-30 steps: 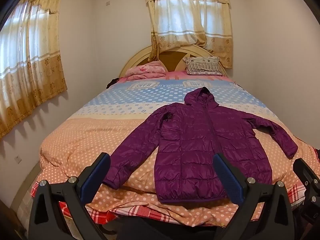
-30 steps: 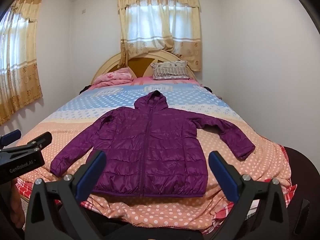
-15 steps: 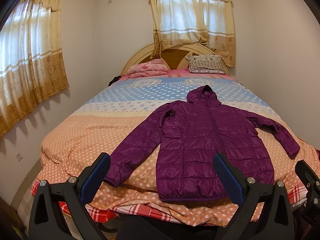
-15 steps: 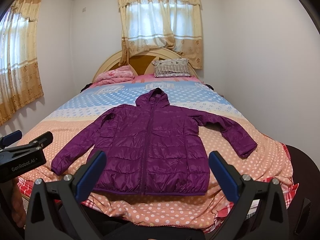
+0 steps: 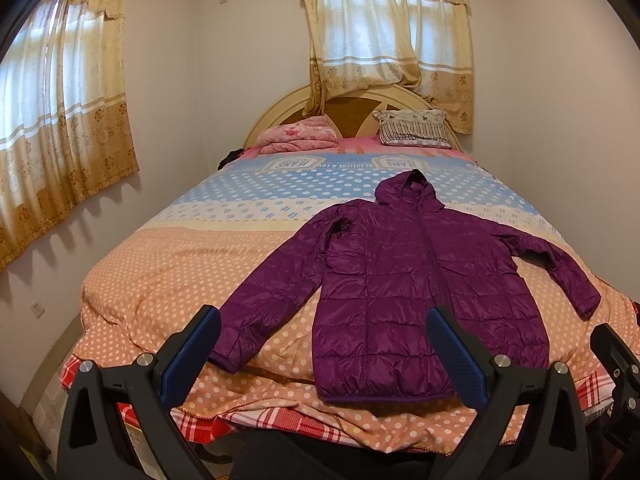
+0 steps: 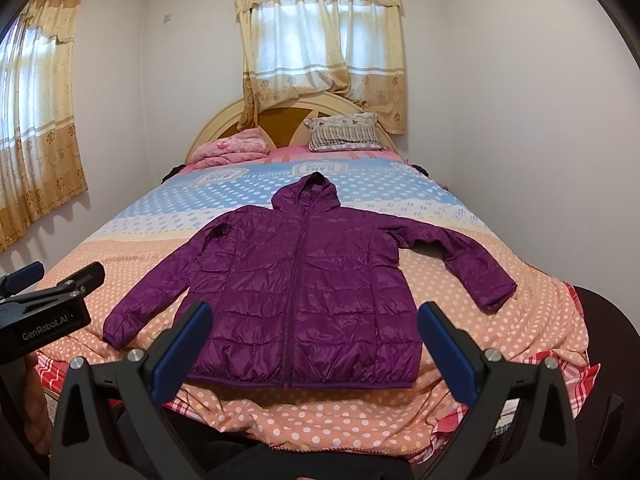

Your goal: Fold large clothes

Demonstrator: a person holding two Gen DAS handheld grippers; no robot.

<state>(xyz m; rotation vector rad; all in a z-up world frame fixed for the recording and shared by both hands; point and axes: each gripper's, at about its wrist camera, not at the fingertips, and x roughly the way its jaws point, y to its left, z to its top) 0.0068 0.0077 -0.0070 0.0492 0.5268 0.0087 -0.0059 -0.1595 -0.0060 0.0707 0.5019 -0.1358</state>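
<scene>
A purple hooded puffer jacket (image 5: 404,280) (image 6: 304,292) lies flat and zipped on the bed, hood toward the headboard, hem at the near edge, both sleeves spread outward. My left gripper (image 5: 324,346) hovers open in front of the bed's near edge, its blue pads framing the jacket's left sleeve cuff and hem. My right gripper (image 6: 314,340) is open too, short of the hem, with nothing between its fingers. In the right wrist view the left gripper's body (image 6: 44,308) shows at the left edge.
The bed (image 5: 168,272) carries a polka-dot spread, orange near me and blue farther back. A pink folded blanket (image 5: 298,140) and a striped pillow (image 5: 414,128) lie at the curved headboard. Curtained windows sit on the left and back walls. A white wall runs close along the right.
Both grippers have tilted slightly downward and edged a little toward the bed; the jacket sits a touch higher in each view. The jacket itself has not moved.
</scene>
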